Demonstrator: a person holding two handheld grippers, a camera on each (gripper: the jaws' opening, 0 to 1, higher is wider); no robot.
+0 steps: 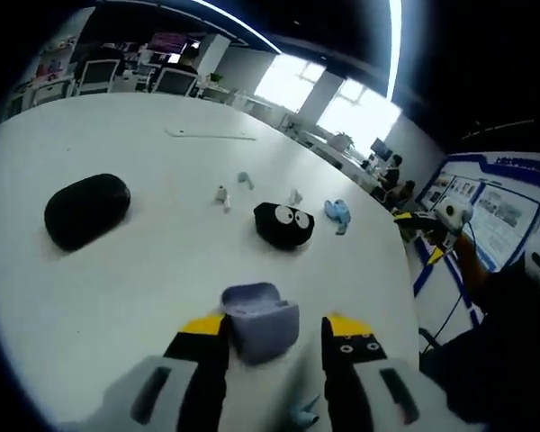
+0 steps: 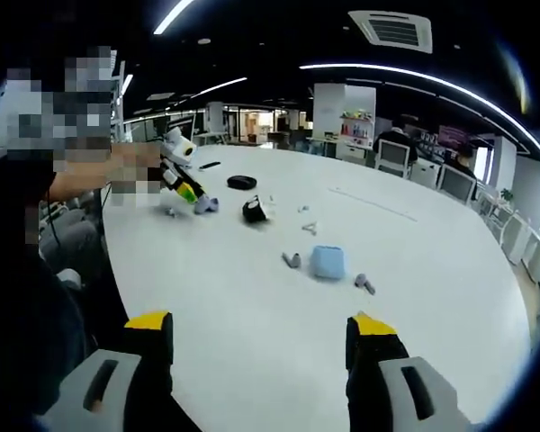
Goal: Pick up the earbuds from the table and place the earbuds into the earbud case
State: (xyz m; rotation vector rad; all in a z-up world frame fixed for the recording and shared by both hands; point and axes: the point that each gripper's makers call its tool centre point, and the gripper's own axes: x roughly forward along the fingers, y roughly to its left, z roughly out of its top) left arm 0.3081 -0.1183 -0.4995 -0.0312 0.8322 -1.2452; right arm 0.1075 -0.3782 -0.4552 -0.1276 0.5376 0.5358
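The left gripper [image 1: 274,337] has its 2 yellow-tipped jaws closed onto a lavender earbud case [image 1: 261,319], whose lid stands open. The case sits between the jaws, just above the white table [image 1: 144,279]. In the right gripper view the same gripper [image 2: 191,196] appears at the far left side of the table, held in a person's hand, with the lavender case [image 2: 205,205] at its tip.

The right gripper [image 2: 261,337] hovers over the table with its 2 jaws spread wide apart and nothing between them. In the left gripper view it appears at the right edge [image 1: 429,236], off the table's side.

Items on the table, left gripper view:
- A black oval case [image 1: 86,210], closed, lies to the left, well apart from the rest.
- A black case with 2 cartoon eyes [image 1: 284,224] lies beyond the lavender case.
- A white earbud [image 1: 222,195] lies left of the eyed case; a second small earbud [image 1: 245,179] lies just beyond it.
- A pale earbud [image 1: 295,196] lies just behind the eyed case.
- A light blue item [image 1: 338,213] lies to the right of the eyed case; its shape cannot be resolved.

Items on the table, right gripper view:
- A light blue case [image 2: 327,262] lies ahead of the open jaws.
- 1 grey earbud [image 2: 292,260] lies just left of it, and 1 grey earbud [image 2: 364,283] lies just right of it.
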